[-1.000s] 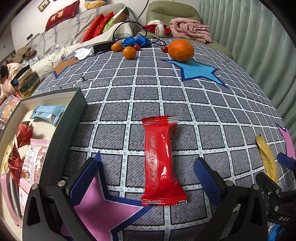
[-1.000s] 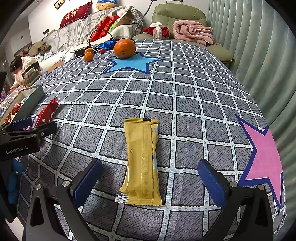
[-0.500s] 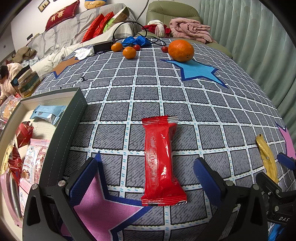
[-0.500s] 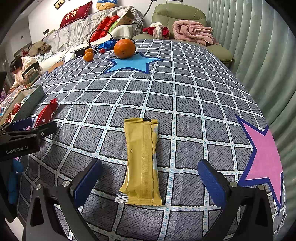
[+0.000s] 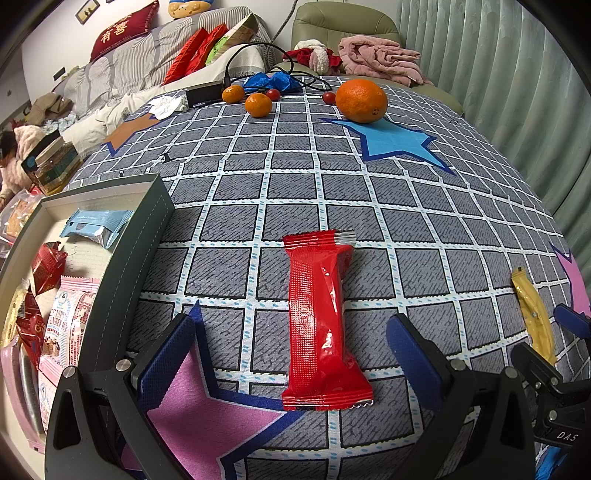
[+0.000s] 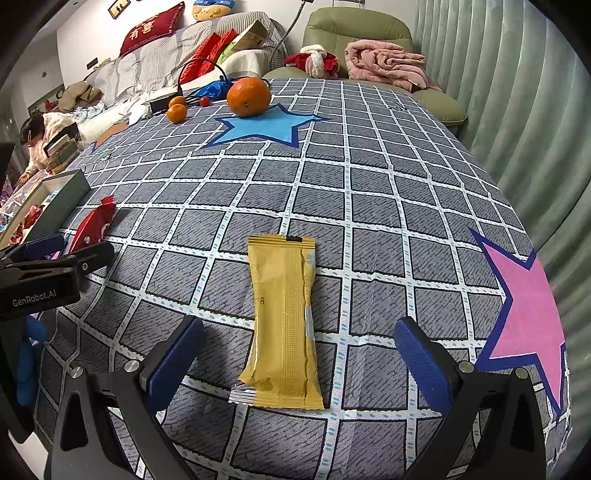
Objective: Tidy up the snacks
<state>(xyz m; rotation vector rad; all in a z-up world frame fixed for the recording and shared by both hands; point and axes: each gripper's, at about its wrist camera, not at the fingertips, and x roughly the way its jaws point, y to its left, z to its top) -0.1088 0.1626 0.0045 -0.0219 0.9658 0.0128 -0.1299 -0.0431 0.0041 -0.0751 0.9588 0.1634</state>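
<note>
A red snack pack (image 5: 320, 325) lies lengthwise on the checked tablecloth, its near end between the wide-open fingers of my left gripper (image 5: 291, 360). A yellow snack pack (image 6: 283, 321) lies the same way between the open fingers of my right gripper (image 6: 299, 360). Neither pack is touched. The dark green box (image 5: 146, 236) at the left holds several snack packs, among them a light blue one (image 5: 96, 226) and a pink one (image 5: 64, 325). The yellow pack (image 5: 533, 317) also shows at the left wrist view's right edge, and the red pack (image 6: 92, 227) at the right wrist view's left.
A large orange (image 5: 362, 100), two small oranges (image 5: 258, 104) and small red fruits sit at the table's far end by a black cable and a blue bag (image 5: 275, 82). A sofa, a green armchair (image 6: 364, 33) and a curtain lie beyond. A person (image 6: 38, 142) crouches far left.
</note>
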